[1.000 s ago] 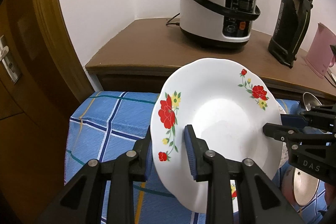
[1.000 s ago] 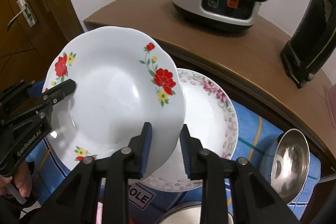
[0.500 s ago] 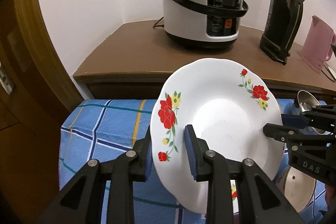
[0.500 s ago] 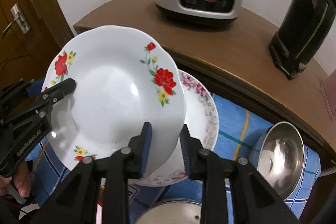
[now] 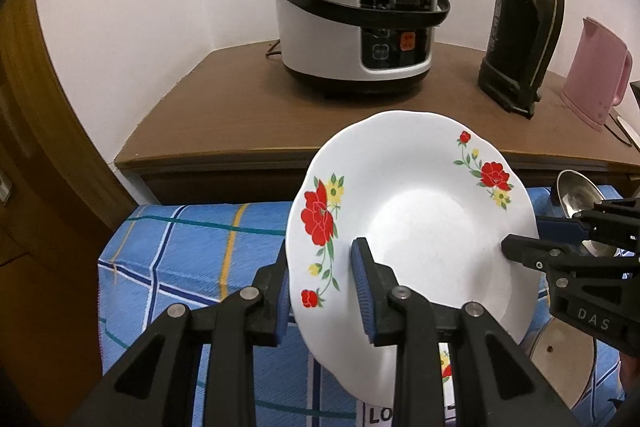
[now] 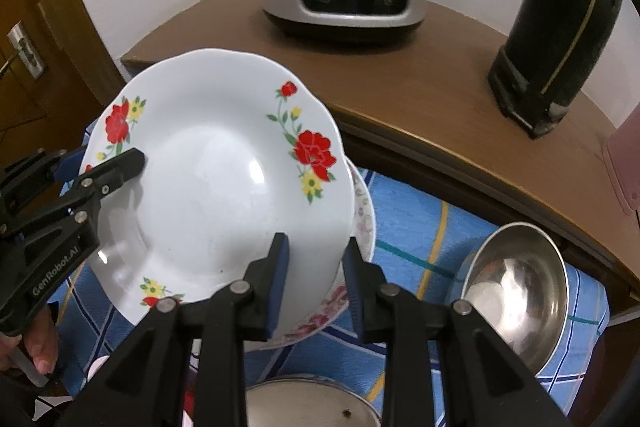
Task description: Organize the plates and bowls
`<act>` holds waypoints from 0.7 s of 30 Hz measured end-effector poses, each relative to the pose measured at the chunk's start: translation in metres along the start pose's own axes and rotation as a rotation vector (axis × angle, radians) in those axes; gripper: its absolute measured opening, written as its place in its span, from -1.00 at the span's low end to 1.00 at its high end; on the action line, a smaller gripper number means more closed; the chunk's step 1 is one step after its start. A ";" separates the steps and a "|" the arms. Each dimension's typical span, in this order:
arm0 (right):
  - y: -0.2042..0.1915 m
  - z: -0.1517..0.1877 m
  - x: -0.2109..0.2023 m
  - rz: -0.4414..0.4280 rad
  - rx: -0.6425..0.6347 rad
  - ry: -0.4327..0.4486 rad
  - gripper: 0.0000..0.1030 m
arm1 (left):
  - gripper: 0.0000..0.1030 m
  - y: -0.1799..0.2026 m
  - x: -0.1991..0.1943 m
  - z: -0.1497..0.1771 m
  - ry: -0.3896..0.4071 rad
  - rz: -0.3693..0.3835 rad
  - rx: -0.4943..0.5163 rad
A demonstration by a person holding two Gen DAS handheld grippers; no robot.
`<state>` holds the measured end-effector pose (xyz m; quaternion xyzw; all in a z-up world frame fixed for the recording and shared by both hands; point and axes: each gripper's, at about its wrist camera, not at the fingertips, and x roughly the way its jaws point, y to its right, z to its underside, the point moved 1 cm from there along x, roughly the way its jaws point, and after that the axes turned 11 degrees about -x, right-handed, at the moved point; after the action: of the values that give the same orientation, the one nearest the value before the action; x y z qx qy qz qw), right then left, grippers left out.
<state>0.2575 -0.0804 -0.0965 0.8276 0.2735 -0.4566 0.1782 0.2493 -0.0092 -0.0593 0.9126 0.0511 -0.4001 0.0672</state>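
Note:
A white plate with red and yellow flowers [image 5: 424, 227] [image 6: 216, 187] hangs tilted in the air over the blue checked cloth. My left gripper [image 5: 324, 287] is shut on its left rim, and my right gripper [image 6: 314, 267] is shut on its right rim. Each gripper shows in the other's view: the right gripper [image 5: 536, 239] at the far right, the left gripper [image 6: 132, 159] at the far left. Under the held plate lies a pink-flowered plate [image 6: 362, 211], mostly hidden. A steel bowl [image 6: 516, 291] sits to the right on the cloth.
Behind the cloth stands a brown cabinet [image 5: 248, 115] with a rice cooker [image 5: 352, 23], a black flask [image 5: 524, 11] and a pink kettle [image 5: 596, 75]. A steel lid or pan [image 6: 312, 403] lies near my right gripper. A wooden door [image 6: 24, 67] is at the left.
The plate stays gripped the same way in both grippers. Both views have shifted: the cabinet and cooker slid left and nearer, and the pink-flowered plate is now more covered by the held plate.

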 end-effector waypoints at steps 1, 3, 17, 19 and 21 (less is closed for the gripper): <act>0.001 0.001 0.001 0.001 0.002 -0.001 -0.47 | -0.41 0.001 0.001 0.000 -0.003 0.002 0.001; 0.002 0.001 0.001 0.000 0.007 -0.004 -0.47 | -0.40 0.004 0.005 -0.001 -0.010 0.007 0.005; 0.004 -0.004 0.003 0.007 0.039 -0.023 -0.47 | -0.39 0.019 0.026 -0.007 -0.047 0.029 0.030; 0.003 -0.004 0.002 0.005 0.040 -0.026 -0.47 | -0.39 0.021 0.028 -0.007 -0.050 0.029 0.033; 0.003 -0.003 0.002 0.004 0.042 -0.029 -0.47 | -0.39 0.022 0.030 -0.007 -0.053 0.029 0.035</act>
<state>0.2622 -0.0801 -0.0961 0.8252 0.2596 -0.4736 0.1656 0.2775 -0.0283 -0.0749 0.9034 0.0290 -0.4237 0.0583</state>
